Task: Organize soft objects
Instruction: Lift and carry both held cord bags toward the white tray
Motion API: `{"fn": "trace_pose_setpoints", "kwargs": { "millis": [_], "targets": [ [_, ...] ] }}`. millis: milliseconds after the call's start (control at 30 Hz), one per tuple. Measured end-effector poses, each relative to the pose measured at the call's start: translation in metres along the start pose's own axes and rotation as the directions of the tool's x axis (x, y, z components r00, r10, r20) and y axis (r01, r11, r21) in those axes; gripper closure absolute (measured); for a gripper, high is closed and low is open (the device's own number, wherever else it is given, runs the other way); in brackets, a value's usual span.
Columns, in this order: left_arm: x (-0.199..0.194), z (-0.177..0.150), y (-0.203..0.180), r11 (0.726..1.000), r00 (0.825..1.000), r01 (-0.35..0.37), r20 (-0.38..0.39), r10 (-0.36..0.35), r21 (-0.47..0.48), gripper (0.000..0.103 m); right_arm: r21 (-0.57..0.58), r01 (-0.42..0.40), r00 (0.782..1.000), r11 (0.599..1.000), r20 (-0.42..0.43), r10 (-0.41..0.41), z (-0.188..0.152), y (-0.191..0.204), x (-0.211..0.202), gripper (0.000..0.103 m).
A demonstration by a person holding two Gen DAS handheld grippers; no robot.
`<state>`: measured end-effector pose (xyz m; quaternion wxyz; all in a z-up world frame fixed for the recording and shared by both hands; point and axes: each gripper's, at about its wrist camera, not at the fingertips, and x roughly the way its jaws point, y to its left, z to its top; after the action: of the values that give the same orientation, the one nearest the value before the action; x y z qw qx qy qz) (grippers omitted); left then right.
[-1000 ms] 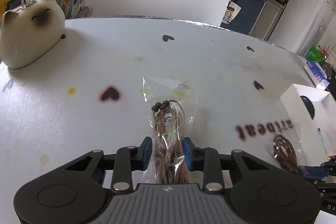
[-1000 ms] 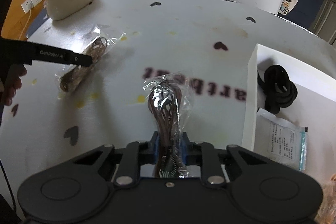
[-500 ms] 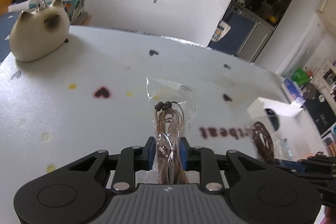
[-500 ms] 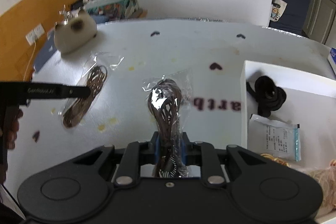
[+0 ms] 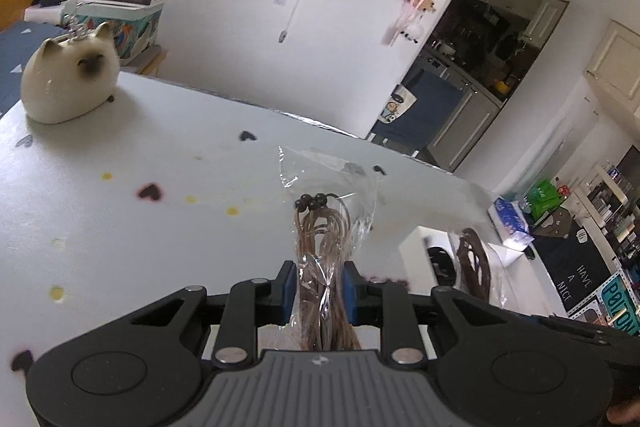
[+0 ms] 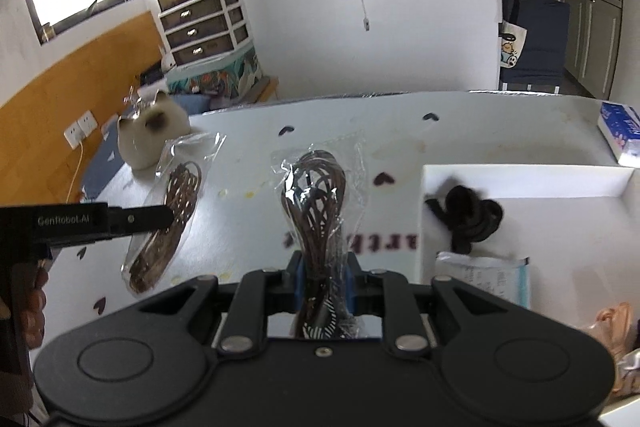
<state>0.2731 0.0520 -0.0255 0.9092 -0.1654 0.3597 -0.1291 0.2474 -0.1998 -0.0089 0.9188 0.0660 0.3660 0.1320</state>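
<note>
My left gripper (image 5: 320, 291) is shut on a clear bag of light brown cord (image 5: 326, 227) and holds it above the white table (image 5: 120, 247). The right gripper (image 6: 323, 279) is shut on a second clear bag, filled with dark brown cord (image 6: 316, 195), also held in the air. In the right wrist view the left gripper (image 6: 166, 217) shows at the left edge with its bag (image 6: 172, 211) hanging from it, a hand behind it. In the left wrist view the right gripper's bag (image 5: 474, 267) hangs at the right, over the box.
A white open box (image 6: 520, 179) sits at the table's right, holding a black cord coil (image 6: 466, 217) and a flat packet (image 6: 480, 279). A beige soft thing (image 6: 612, 327) lies at its near corner. A cat figure (image 5: 68, 83) stands far left, a blue-white pack (image 6: 620, 127) far right.
Both grippers have risen from the table with their bags still clamped. Both views have tilted up and show more of the room. The two bags now hang clear of the tabletop.
</note>
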Motion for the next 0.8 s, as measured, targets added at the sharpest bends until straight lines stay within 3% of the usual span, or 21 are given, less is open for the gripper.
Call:
{"fn": "trace_pose_setpoints", "kwargs": {
  "millis": [300, 800],
  "targets": [
    [0.007, -0.013, -0.068, 1.0, 1.0, 0.003, 0.026, -0.003, 0.002, 0.078, 0.008, -0.024, 1.0, 1.0, 0.016, 0.024, 0.012, -0.06, -0.025, 0.083],
    [0.056, -0.03, -0.177, 1.0, 0.999, 0.019, 0.036, -0.019, -0.016, 0.077, 0.028, -0.016, 0.999, 0.999, 0.042, 0.015, 0.024, -0.179, -0.057, 0.082]
  ]
}}
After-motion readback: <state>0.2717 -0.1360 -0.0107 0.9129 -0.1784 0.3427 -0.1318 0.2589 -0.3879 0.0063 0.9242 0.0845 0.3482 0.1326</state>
